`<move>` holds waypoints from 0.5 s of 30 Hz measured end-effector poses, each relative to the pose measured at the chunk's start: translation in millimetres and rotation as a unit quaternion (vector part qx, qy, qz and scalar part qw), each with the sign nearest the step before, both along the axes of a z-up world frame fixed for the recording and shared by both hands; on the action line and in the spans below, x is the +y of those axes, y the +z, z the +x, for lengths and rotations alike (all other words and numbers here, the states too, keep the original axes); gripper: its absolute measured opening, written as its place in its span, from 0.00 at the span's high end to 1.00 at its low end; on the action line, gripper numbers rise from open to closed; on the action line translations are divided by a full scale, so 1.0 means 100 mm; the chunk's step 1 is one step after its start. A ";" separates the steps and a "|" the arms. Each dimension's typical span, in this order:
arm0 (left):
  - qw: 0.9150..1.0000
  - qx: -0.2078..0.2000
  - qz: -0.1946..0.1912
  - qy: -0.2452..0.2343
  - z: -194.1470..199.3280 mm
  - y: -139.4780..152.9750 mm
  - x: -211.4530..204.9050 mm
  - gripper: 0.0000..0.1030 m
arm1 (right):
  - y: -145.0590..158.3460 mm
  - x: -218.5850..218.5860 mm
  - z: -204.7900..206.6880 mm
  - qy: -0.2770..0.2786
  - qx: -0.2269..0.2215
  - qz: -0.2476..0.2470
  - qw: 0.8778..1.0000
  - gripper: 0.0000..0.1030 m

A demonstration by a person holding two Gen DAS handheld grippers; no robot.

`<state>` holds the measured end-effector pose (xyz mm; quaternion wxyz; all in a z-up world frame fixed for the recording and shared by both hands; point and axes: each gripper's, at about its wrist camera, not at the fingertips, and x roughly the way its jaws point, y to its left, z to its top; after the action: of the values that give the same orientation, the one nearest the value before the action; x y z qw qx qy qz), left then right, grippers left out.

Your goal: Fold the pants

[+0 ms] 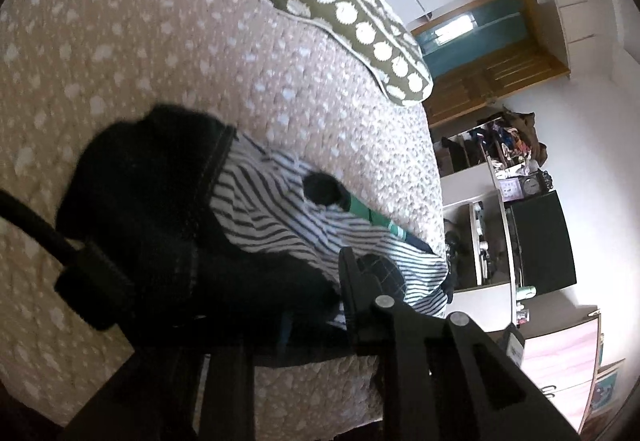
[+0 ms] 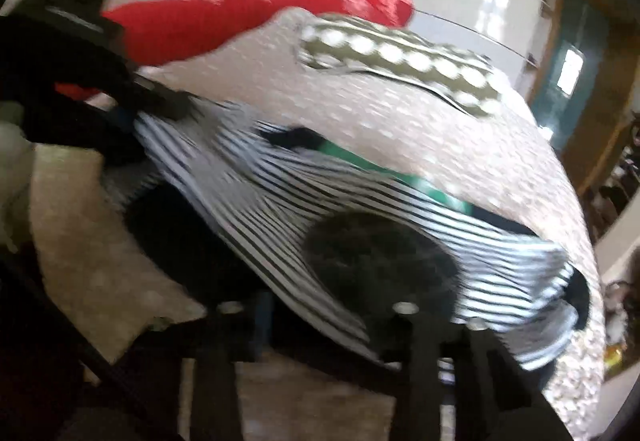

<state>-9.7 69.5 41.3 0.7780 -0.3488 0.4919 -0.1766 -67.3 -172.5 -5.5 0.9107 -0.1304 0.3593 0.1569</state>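
Black pants (image 1: pixel 160 201) bunched on striped cloth (image 1: pixel 272 213), left tool (image 1: pixel 312 305) gripping pants, right unclear

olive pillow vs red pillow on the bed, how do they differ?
The olive pillow is covered in white dots; the red pillow is plain. The olive pillow is flat and lies wholly on the bedspread; the red pillow is plumper, and the bedspread's far edge hides its lower part. The olive pillow sits nearer the striped cloth; the red pillow lies behind it. Both are long and lie at the far end of the bed.
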 end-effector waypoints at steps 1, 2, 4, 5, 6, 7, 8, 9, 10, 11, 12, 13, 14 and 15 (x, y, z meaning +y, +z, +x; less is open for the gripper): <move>1.000 -0.001 0.002 0.000 0.02 0.01 0.01 0.81 | 0.01 -0.06 0.02 -0.007 0.002 0.003 1.000 0.89; 1.000 -0.001 0.006 0.000 0.06 0.03 0.01 0.81 | 0.04 -0.14 0.04 -0.013 0.003 0.009 1.000 0.90; 1.000 -0.003 0.017 -0.004 0.16 0.07 0.00 0.81 | 0.18 -0.24 0.11 -0.020 -0.003 0.022 1.000 0.92; 1.000 -0.004 0.023 -0.005 0.21 0.10 -0.01 0.81 | 0.25 -0.26 0.15 -0.020 -0.008 0.023 0.999 0.92; 0.999 -0.006 0.031 -0.005 0.28 0.13 -0.02 0.81 | 0.34 -0.27 0.21 -0.020 -0.015 0.022 0.999 0.92; 0.999 -0.010 0.041 -0.006 0.37 0.17 -0.03 0.81 | 0.44 -0.27 0.30 -0.020 -0.021 0.021 0.999 0.92; 0.999 -0.014 0.052 -0.005 0.46 0.22 -0.05 0.81 | 0.52 -0.25 0.39 -0.019 -0.025 0.019 0.999 0.92; 0.998 -0.019 0.067 -0.003 0.57 0.26 -0.06 0.81 | 0.58 -0.24 0.51 -0.019 -0.028 0.015 0.999 0.92; 0.997 -0.020 0.077 0.000 0.66 0.27 -0.05 0.81 | 0.64 -0.22 0.67 -0.019 -0.027 0.009 0.999 0.92; 0.996 -0.019 0.086 0.006 0.78 0.27 -0.04 0.81 | 0.66 -0.20 0.83 -0.021 -0.022 0.007 1.000 0.92; 0.995 -0.015 0.094 0.014 0.90 0.26 -0.02 0.81 | 0.68 -0.21 1.03 -0.028 -0.013 0.009 0.999 0.92; 0.995 -0.013 0.100 0.021 1.00 0.25 0.00 0.81 | 0.67 -0.22 1.19 -0.037 -0.005 0.012 0.999 0.92; 0.994 -0.010 0.107 0.031 1.12 0.22 0.05 0.81 | 0.65 -0.25 1.36 -0.044 0.006 0.020 0.999 0.90; 0.993 -0.005 0.109 0.038 1.22 0.19 0.10 0.81 | 0.62 -0.29 1.52 -0.051 0.021 0.029 0.998 0.78</move>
<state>111.9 79.1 60.3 0.8201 -0.2789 0.4907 -0.0940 85.1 -201.3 56.9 0.9130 -0.0823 0.3802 0.1228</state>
